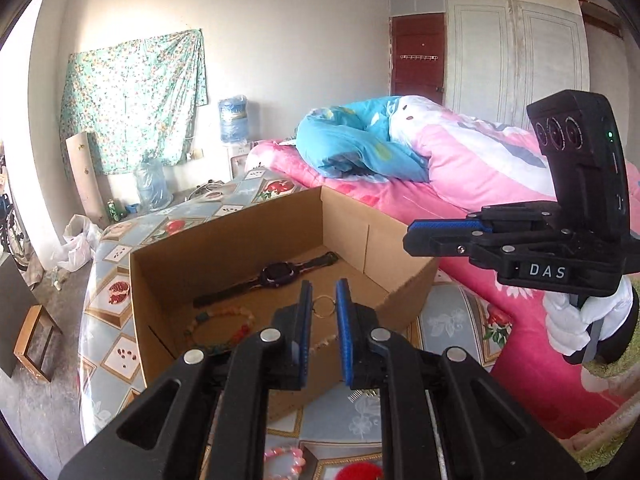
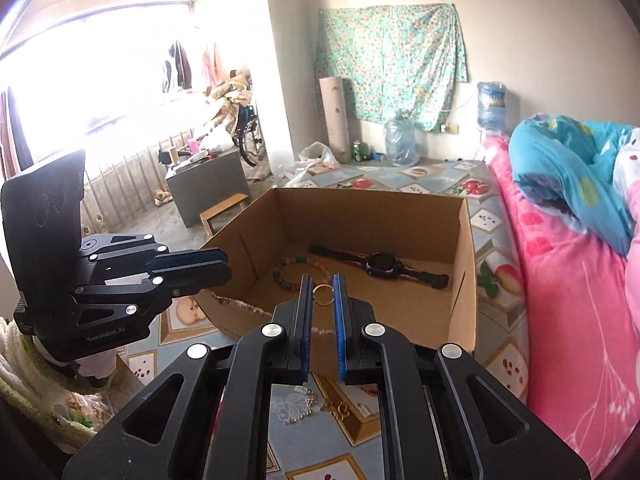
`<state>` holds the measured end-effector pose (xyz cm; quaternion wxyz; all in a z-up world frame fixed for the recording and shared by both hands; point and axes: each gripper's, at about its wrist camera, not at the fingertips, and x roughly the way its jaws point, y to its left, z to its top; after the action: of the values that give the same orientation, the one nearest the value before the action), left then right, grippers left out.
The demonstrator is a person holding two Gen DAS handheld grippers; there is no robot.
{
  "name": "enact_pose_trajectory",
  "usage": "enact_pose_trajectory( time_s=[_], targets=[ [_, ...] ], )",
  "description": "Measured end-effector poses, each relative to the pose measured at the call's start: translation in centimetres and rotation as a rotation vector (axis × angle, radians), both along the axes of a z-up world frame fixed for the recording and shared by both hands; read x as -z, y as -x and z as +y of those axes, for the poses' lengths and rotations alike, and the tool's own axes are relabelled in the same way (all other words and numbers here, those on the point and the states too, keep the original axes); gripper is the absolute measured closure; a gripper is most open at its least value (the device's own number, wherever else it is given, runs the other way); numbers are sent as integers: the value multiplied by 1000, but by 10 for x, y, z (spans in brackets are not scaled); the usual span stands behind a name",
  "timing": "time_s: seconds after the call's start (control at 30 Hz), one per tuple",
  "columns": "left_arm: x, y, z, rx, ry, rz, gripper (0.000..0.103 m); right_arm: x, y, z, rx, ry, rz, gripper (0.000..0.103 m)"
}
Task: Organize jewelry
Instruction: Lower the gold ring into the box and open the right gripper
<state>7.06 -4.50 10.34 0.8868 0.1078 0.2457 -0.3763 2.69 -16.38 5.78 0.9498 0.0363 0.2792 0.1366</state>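
Jewelry is gathered on the floor of an open brown cardboard box (image 1: 224,248), which is set on a table (image 1: 116,292) covered with a fruit-patterned cloth, just beside a bed spread with a pink quilt (image 1: 460,168). Inside the box, a black wristwatch with a dark purple face (image 1: 276,274) is laid flat toward the far wall, a bracelet of multicoloured beads (image 1: 220,328) is placed nearer the front, apart from the watch, and a thin metal ring (image 1: 323,306) is seen on the cardboard close to the box's torn front edge. More pieces are left outside the box on the table. A pink beaded bracelet (image 1: 286,462) is visible in the left wrist view, and a fine silver chain (image 2: 300,410) with small gold-coloured rings (image 2: 340,406) beside it is visible in the right wrist view. The left gripper (image 1: 323,288) is held above the front edge of the box and tilted downward. Its blue-padded fingers are drawn narrow, nearly together, and nothing is held between them; the ring is only seen through the slim gap. The right gripper (image 2: 322,280) is held the same way, its fingers equally narrow and empty. In the left wrist view its handle is gripped by a hand in a white glove (image 1: 576,320).
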Motion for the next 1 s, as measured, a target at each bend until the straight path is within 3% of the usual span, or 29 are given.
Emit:
enact_pose_trajectory(
  time_s=[0.17, 0.4, 0.57, 1.0],
  targets=[
    [-2, -54, -10, -4, -47, 89, 91, 8, -60, -9, -47, -14, 142, 95],
    [26, -132, -39, -6, -120, 341, 91, 40, -123, -12, -71, 12, 406, 95],
    [45, -158, -47, -2, -142, 506, 91, 53, -148, -12, -78, 39, 503, 95],
    [50, -169, -45, -54, -161, 563, 91, 60, -168, -11, -72, 57, 562, 92]
  ],
)
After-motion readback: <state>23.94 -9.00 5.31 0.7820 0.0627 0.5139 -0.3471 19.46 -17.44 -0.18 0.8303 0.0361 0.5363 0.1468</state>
